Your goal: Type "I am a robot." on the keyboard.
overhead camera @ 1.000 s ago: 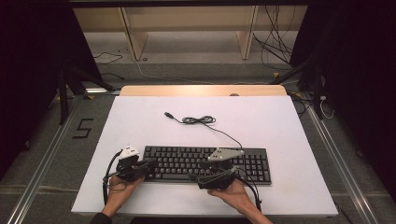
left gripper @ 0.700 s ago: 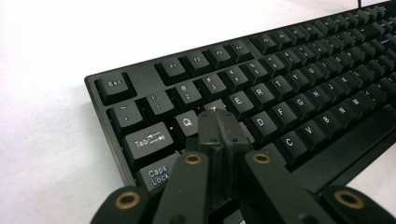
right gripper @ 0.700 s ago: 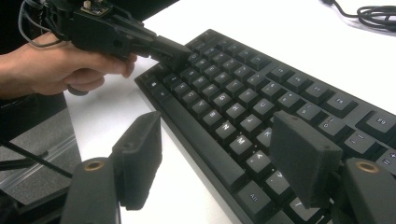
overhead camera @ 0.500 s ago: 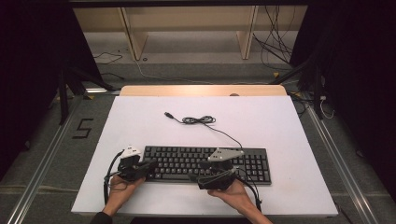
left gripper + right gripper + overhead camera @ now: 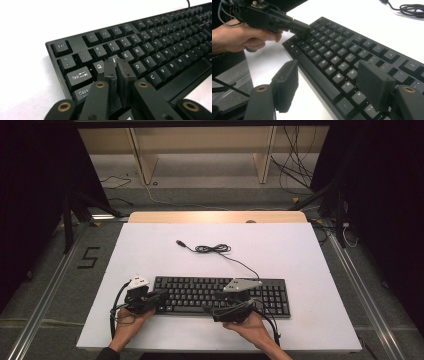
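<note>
- Black full-size plastic keyboard (image 5: pixel 222 295) lying flat near the front edge of the white rectangular tabletop (image 5: pixel 300 250), long side across the table, thin black cable (image 5: pixel 215 249) trailing from its back edge into a loose coil farther up.
- Left black two-jaw gripper (image 5: pixel 116 65) with jaws pressed almost together, just now eased apart a hair, nothing between them; tips resting over the key just right of Q, its legend covered by the jaws.
- Cannot tell whether the tips press that key or merely touch it.
- Right black two-jaw gripper (image 5: pixel 332 87) spread wide, holding nothing, jaws hanging over the keyboard's front edge near the space bar.
- In the high view, lower rows of keys hidden beneath both grippers; forearms cut off at the bottom edge.
- Key legends at the far end of the left gripper view too blurred to read.
- Pale wooden strip (image 5: pixel 215 217) along the table's far edge; grey floor, wooden shelf legs (image 5: pixel 142 157) and loose wires beyond, dark curtains either side.
</note>
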